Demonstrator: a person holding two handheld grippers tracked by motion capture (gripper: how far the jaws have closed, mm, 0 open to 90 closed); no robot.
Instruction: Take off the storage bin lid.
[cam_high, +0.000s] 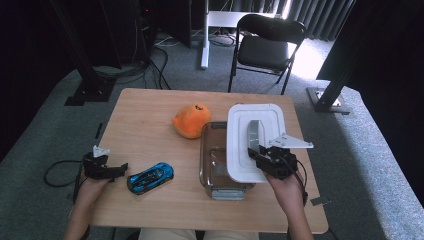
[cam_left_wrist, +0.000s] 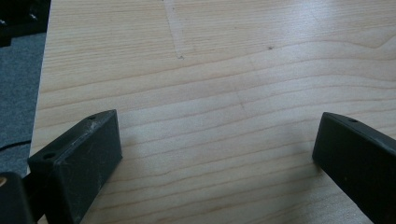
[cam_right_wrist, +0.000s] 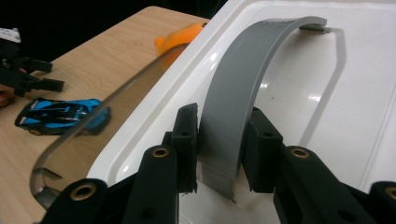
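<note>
Holding: right gripper is clamped on the grey handle of the white lid, one pad on each flat side of the strap.
Lid position: directly ahead of the right gripper, stretching away from its fingertips; it sits offset over the far-right part of the glass container, with one long edge overhanging the container's rim.
Handle axis: the strap arches lengthwise away from the right gripper, in line with the jaws, so the grip crosses its narrow width near the close end.
Container position: below and to the left of the right gripper, its left portion uncovered and looking empty.
Left gripper: released, jaws spread wide with bare table between them; nothing held.
Nearer hand: the right one, already on the lid; the left gripper is well apart, at the opposite table edge.
Blue toy car: just beside the left gripper, between it and the container.
Orange plush: beyond the container, far-left of the right gripper.
Judgement: the coming move depends on the lid's offset to the container, either squaring it leftward over the rim or carrying it clear.
</note>
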